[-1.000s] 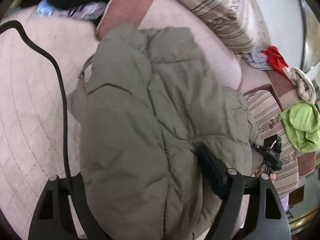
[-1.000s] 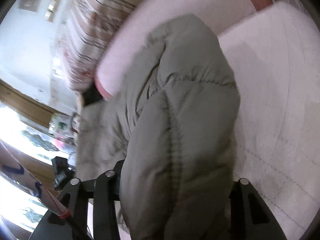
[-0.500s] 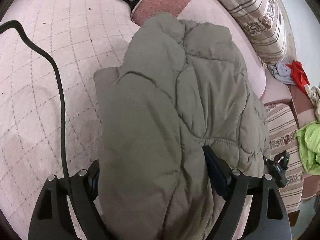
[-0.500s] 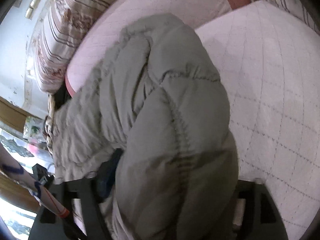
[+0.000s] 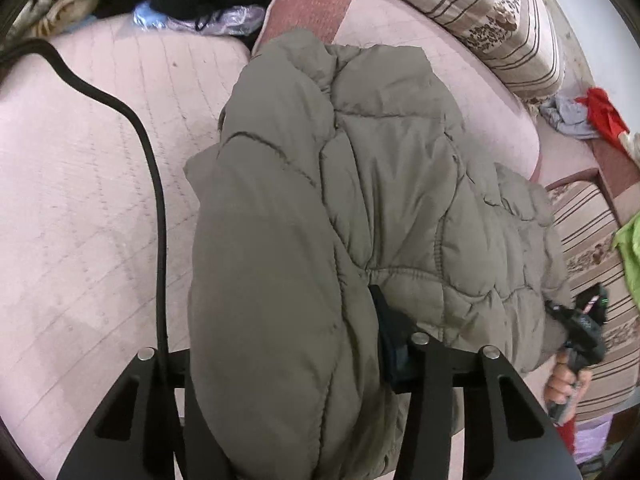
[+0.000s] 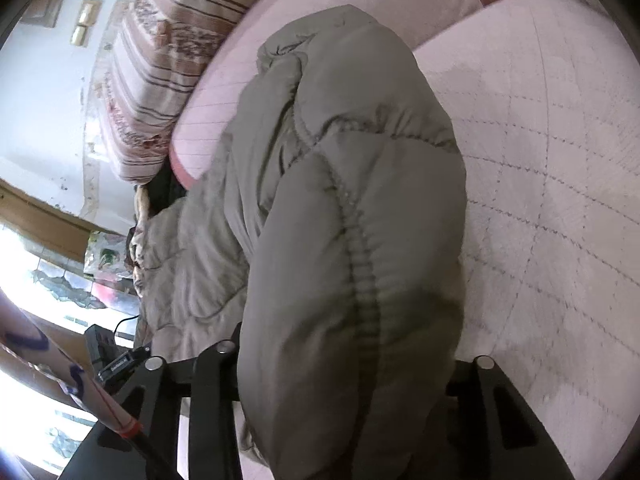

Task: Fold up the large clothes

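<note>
The jacket [image 5: 360,208], an olive quilted puffer, fills the middle of the left wrist view, bunched in thick folds and running from 6 o'clock up to 12, where it lies over the pink quilt [image 5: 80,200] and against the pink bolster [image 5: 460,80]; the left gripper [image 5: 288,360] sits at 6 o'clock with its fingers spread wide around a fat roll of the jacket, the padding bulging between them and pressed against the blue pad [image 5: 390,344] of the finger toward 4 o'clock; a black cable [image 5: 156,184] curves from 10 o'clock down to the frame at 7; a striped cushion [image 5: 500,20] lies at 1 o'clock, red and grey clothes [image 5: 588,116] at 2, a green cloth [image 5: 630,256] at 3; the right gripper [image 5: 580,332] shows at 4 o'clock at the jacket's edge, its fingers hidden there; in the right wrist view the jacket [image 6: 352,220] rises from 6 o'clock to 12 across the quilt [image 6: 560,160], and the right gripper [image 6: 340,360] likewise has its fingers wide apart with a thick fold wedged between them; a striped cushion [image 6: 160,80] sits at 10 o'clock.
</note>
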Tool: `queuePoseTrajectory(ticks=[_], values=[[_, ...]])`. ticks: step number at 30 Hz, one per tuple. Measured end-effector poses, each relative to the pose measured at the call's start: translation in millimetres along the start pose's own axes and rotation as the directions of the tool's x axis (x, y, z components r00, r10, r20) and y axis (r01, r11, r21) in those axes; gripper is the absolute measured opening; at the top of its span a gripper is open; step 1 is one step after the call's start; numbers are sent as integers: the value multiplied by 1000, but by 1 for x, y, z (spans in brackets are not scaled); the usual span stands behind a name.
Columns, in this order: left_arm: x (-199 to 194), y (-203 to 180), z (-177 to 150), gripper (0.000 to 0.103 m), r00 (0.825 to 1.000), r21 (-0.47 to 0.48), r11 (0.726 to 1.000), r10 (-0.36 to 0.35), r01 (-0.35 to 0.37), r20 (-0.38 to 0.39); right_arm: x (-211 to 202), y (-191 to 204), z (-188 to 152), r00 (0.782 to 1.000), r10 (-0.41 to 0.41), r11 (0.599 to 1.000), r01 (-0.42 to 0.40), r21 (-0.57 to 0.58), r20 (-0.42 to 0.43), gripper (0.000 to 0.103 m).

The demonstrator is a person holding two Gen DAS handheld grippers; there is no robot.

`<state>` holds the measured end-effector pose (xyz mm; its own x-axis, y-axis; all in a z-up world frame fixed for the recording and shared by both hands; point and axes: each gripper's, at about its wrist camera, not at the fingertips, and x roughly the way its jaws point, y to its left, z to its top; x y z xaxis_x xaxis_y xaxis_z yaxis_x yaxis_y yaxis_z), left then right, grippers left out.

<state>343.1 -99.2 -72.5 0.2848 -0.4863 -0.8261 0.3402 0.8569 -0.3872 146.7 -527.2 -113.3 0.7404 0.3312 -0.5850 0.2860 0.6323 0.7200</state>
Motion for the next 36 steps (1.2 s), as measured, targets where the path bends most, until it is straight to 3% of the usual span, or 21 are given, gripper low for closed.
queuePoseTrajectory(ticks=[11, 19, 30, 36], values=[[-38, -17, -42, 44, 992, 43, 992, 120, -122, 51, -20, 18, -33, 998, -52, 999, 51, -16, -30, 43], [-51, -18, -73, 44, 983, 78, 983, 162, -169, 82, -31, 9, -55, 997, -73, 997, 72, -5, -34, 43], [-42, -37, -85, 44, 930, 194, 914, 326, -356, 169, -21, -1, -58, 991, -128, 992, 128, -6, -33, 45], [-33, -29, -81, 45, 928, 183, 914, 336, -363, 163, -16, -4, -55, 989, -142, 990, 141, -19, -42, 47]])
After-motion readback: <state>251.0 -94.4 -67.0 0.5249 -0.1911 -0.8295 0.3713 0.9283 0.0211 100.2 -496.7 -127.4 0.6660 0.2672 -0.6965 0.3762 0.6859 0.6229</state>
